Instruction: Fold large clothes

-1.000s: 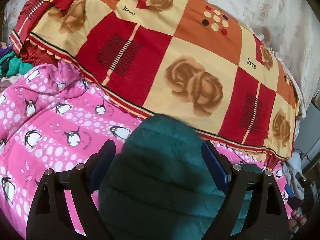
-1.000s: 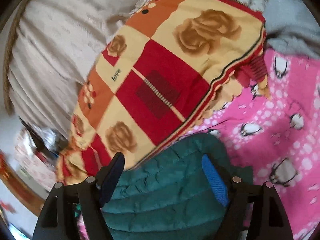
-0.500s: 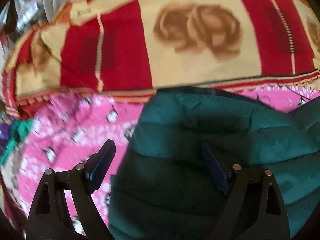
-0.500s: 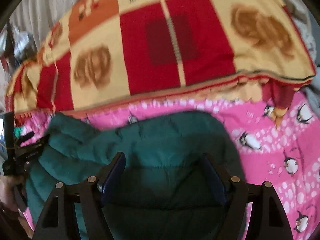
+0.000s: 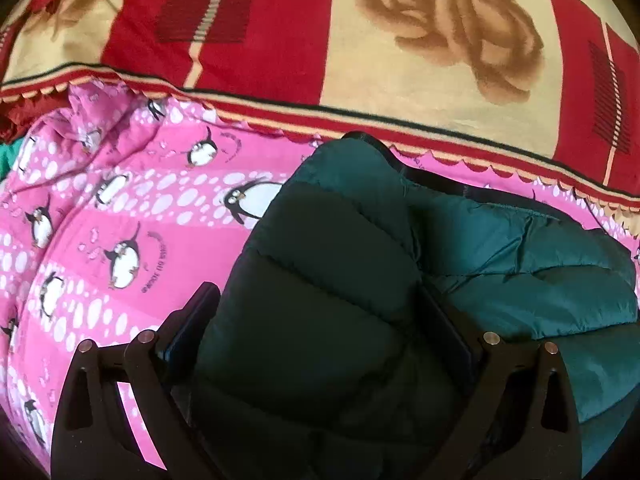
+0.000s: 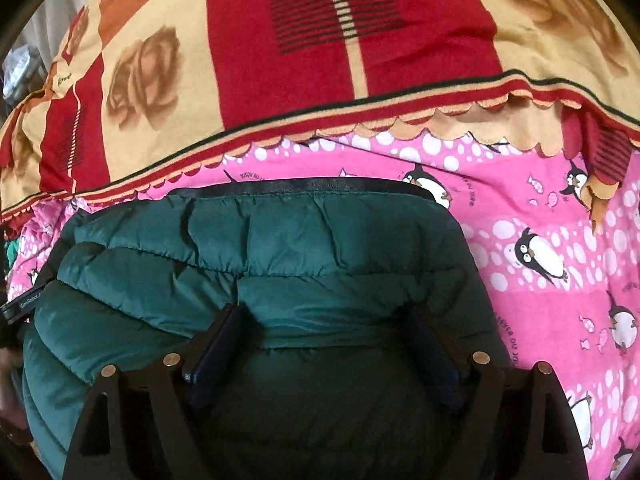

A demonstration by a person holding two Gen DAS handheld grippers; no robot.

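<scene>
Your left gripper (image 5: 320, 320) is opening, jaws wide, with a thick fold of the dark green puffer jacket (image 5: 520, 256) bulging between its pads. The jacket lies on the pink penguin-print sheet (image 5: 120, 208), just below the red and cream rose blanket (image 5: 360, 40). Your right gripper (image 6: 326, 344) is opening too, straddling the jacket's quilted body.

A pink penguin-print bedsheet (image 5: 120, 220) with white dots fills the left and lower part of the left wrist view. Across the top of both views lies a red-and-cream blanket (image 6: 300, 60) with brown roses, its scalloped edge overlapping the sheet.
</scene>
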